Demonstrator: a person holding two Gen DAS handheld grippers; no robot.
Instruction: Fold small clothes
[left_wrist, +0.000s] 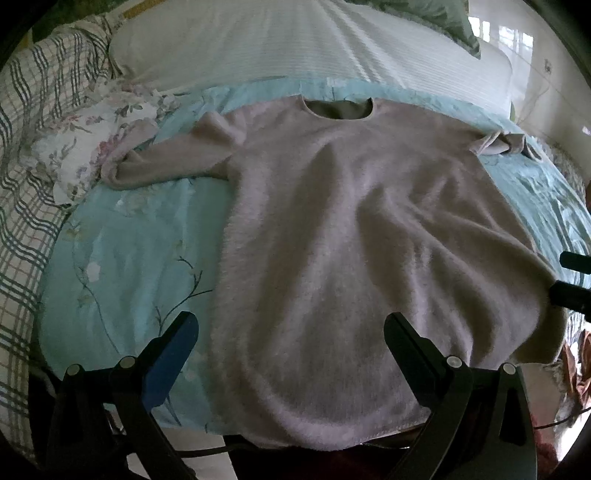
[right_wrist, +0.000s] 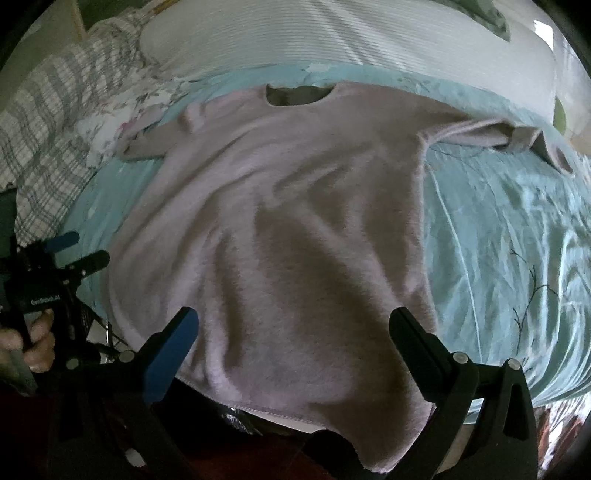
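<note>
Both grippers, left (left_wrist: 290, 330) and right (right_wrist: 293, 326), spread fingers wide (gripping nothing) over the sweater's (left_wrist: 332, 221) hem.

We see a fuzzy pale pink sweater (left_wrist: 332, 229) spread flat on the aqua floral bedspread (left_wrist: 125, 243), neckline away from us. Our left gripper (left_wrist: 291, 328) hovers over its hem, fingers (left_wrist: 173, 354) wide apart, holding nothing. A white ribbed pillow (left_wrist: 295, 44) lies beyond.

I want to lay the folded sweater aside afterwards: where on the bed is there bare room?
Bare teal sheet lies left of the sweater, bordered by the plaid quilt; more sheet lies right of it. The floral cloth crowds the left sleeve.
</note>
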